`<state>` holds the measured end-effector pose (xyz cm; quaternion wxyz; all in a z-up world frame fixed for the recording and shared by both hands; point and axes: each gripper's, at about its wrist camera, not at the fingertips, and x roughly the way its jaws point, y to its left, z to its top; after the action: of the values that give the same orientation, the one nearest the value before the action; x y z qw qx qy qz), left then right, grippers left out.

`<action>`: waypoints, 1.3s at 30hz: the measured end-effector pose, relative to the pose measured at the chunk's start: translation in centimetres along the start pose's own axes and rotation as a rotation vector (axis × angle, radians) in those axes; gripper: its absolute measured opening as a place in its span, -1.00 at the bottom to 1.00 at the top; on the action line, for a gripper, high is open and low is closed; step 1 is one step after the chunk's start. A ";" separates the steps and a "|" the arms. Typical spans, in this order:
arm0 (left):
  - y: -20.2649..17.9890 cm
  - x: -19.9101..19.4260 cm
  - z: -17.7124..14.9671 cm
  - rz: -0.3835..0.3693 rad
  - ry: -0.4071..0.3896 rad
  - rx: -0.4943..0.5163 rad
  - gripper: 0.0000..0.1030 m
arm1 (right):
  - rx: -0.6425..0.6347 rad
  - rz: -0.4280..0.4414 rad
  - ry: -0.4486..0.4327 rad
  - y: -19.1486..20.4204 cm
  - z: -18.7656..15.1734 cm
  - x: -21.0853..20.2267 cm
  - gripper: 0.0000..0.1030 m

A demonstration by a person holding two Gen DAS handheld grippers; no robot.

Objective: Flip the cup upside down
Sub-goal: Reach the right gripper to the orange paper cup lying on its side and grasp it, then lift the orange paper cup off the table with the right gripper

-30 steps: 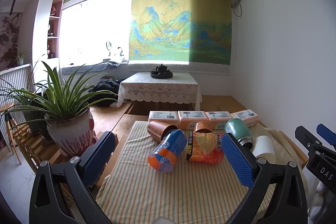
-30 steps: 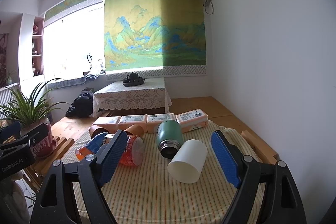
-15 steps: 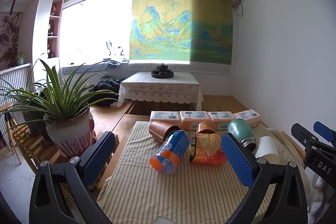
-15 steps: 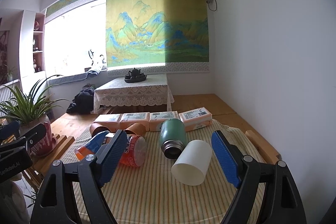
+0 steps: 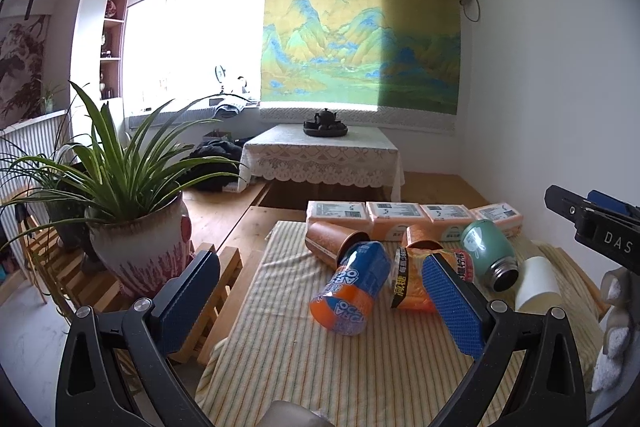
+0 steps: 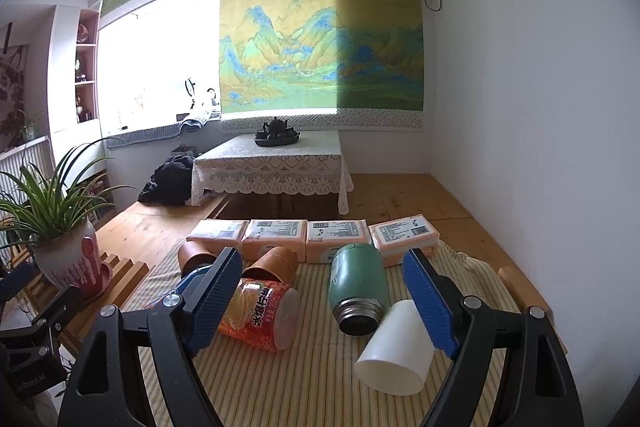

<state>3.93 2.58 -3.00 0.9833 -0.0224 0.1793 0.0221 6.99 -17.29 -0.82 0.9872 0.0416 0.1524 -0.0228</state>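
A white cup (image 6: 394,349) lies on its side on the striped cloth (image 6: 304,379), mouth toward me, beside a green flask (image 6: 357,287). It also shows in the left wrist view (image 5: 536,283) at the far right. My right gripper (image 6: 324,303) is open and empty above the cloth, its right finger just beside the cup. My left gripper (image 5: 320,301) is open and empty, hovering over the cloth's near left part. Two brown cups (image 5: 334,239) (image 6: 272,265) lie on their sides further back.
A blue-orange canister (image 5: 352,293) and an orange snack canister (image 6: 262,313) lie on the cloth. Several tissue packs (image 6: 336,235) line the far edge. A potted plant (image 5: 136,227) stands left of the table. The right gripper's body (image 5: 596,231) shows at the right.
Both grippers have moved slightly toward the objects; the white cup sits closer to my right gripper's right finger. Nothing was grasped.
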 end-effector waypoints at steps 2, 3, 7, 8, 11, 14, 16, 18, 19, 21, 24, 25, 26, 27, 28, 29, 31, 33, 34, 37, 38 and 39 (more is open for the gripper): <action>0.2 0.5 0.1 0.007 0.002 0.003 0.99 | 0.006 0.019 0.020 0.0 0.4 1.0 0.54; 0.4 0.8 0.2 0.009 0.003 0.005 0.99 | 0.009 0.032 0.033 0.0 0.7 1.6 0.54; 1.0 1.5 0.2 0.017 0.010 0.001 0.99 | 0.006 0.074 0.104 0.2 1.9 4.4 0.54; 1.2 1.7 0.2 0.020 0.011 0.001 0.99 | 0.009 0.087 0.121 0.3 2.1 5.0 0.54; 1.5 2.1 0.0 0.025 0.023 -0.001 0.99 | 0.017 0.134 0.194 0.3 3.0 7.6 0.54; 1.8 2.6 -0.2 0.029 0.035 0.001 0.99 | 0.015 0.171 0.297 0.6 3.8 11.1 0.54; 2.1 2.9 -0.4 0.033 0.041 0.000 0.99 | 0.017 0.188 0.389 0.7 4.3 14.0 0.54; 2.4 3.0 -0.6 0.035 0.044 -0.004 0.99 | 0.033 0.196 0.473 0.9 4.5 16.5 0.53; 2.5 3.1 -0.7 0.036 0.044 -0.008 0.99 | 0.037 0.205 0.531 1.2 4.6 18.1 0.53; 2.9 3.2 -0.8 0.036 0.046 -0.015 0.99 | 0.038 0.212 0.611 1.7 4.5 20.3 0.53; 3.6 3.5 -1.1 0.039 0.055 -0.024 0.99 | 0.004 0.215 0.751 3.4 3.7 24.0 0.53; 3.9 3.7 -1.2 0.041 0.057 -0.028 0.99 | -0.005 0.216 0.801 3.9 3.1 25.1 0.53; 4.2 3.8 -1.3 0.043 0.059 -0.031 0.99 | -0.006 0.205 0.842 4.1 2.6 26.0 0.53; 4.4 3.9 -1.3 0.045 0.061 -0.035 0.99 | -0.008 0.183 0.880 4.3 2.1 27.0 0.53; 4.8 4.1 -1.4 0.049 0.062 -0.038 0.99 | -0.011 0.172 0.914 4.5 1.6 27.8 0.53; 5.1 4.2 -1.5 0.055 0.062 -0.041 0.99 | -0.012 0.173 0.948 4.6 1.2 28.5 0.53; 5.7 4.4 -1.7 0.069 0.060 -0.047 0.99 | -0.005 0.179 1.003 4.8 0.4 29.7 0.53; 6.4 4.8 -1.8 0.076 0.067 -0.060 0.99 | -0.019 0.173 1.032 5.0 -0.2 30.4 0.53; 6.8 5.0 -1.9 0.080 0.070 -0.068 0.99 | -0.029 0.170 1.045 5.2 -0.6 30.7 0.52; 7.8 5.6 -2.0 0.092 0.076 -0.082 0.99 | -0.051 0.170 1.090 5.3 -1.4 31.4 0.33; 8.1 5.7 -2.0 0.094 0.078 -0.086 0.99 | -0.059 0.172 1.096 5.3 -1.4 31.5 0.29; 8.3 5.9 -2.1 0.096 0.080 -0.089 0.99 | -0.071 0.175 1.099 5.2 -1.4 31.5 0.28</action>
<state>8.25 10.93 -7.32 0.9712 -0.0585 0.2180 0.0764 36.82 -12.99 -11.32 0.7616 0.0268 0.6413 0.0893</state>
